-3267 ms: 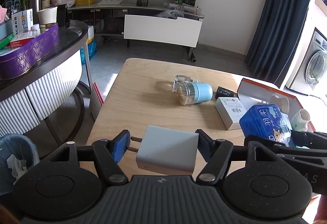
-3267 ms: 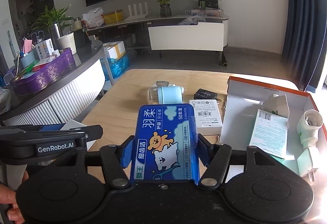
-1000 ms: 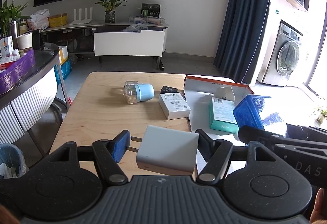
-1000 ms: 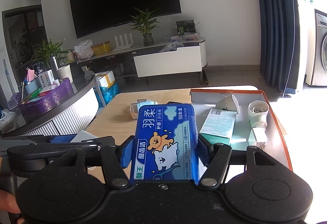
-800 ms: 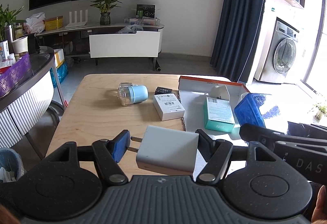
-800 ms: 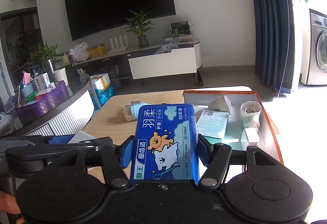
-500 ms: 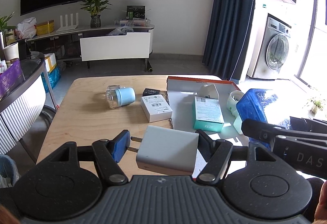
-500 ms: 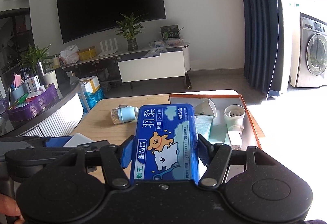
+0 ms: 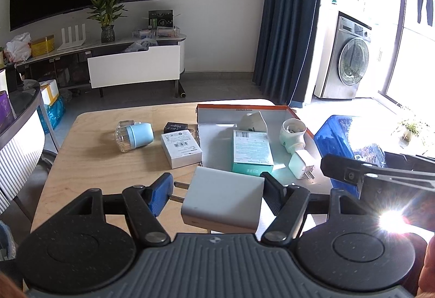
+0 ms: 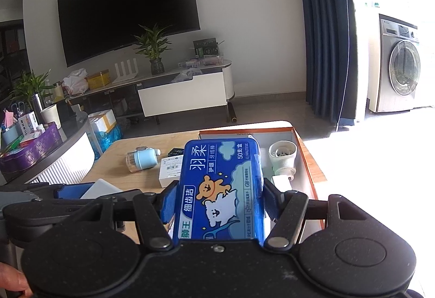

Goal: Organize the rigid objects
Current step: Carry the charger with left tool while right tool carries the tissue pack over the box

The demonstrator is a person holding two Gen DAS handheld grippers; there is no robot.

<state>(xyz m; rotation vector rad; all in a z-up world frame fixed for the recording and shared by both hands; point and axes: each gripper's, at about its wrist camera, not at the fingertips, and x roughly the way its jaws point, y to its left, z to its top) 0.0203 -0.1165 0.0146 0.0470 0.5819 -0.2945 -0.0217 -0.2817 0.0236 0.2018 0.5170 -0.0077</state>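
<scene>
A: What is held in the left tongs (image 9: 216,196)?

B: A white charger block (image 9: 223,198) is clamped between the blue pads, its smooth matte body lying flat, its metal prongs aimed at nine o'clock toward the left pad.

A: And the right tongs (image 10: 217,201)?

B: They are closed on a blue floss-pick box (image 10: 220,189), a glossy rounded plastic case with a cartoon bear printed on the lid. Its long axis is run straight along the fingers, toward twelve o'clock.

A: Where is the target seen?

B: The orange-rimmed tray (image 9: 242,107) is laid on the wooden desk (image 9: 103,162). From the left tongs it is found at about one o'clock, near; from the right tongs at twelve to one o'clock, partly hidden behind the box.

A: What is already in it?

B: A teal carton (image 9: 251,148), a white cup-shaped plug-in device (image 9: 292,132) and a small white plug (image 9: 300,166) are seen inside. A blue-capped toothpick jar (image 9: 133,136) and a white carton (image 9: 180,148) are left out on the desk at eleven o'clock.

A: Which hand is judged nearer?

B: Probably the right, though bare tray floor is seen mostly along the near edge.
</scene>
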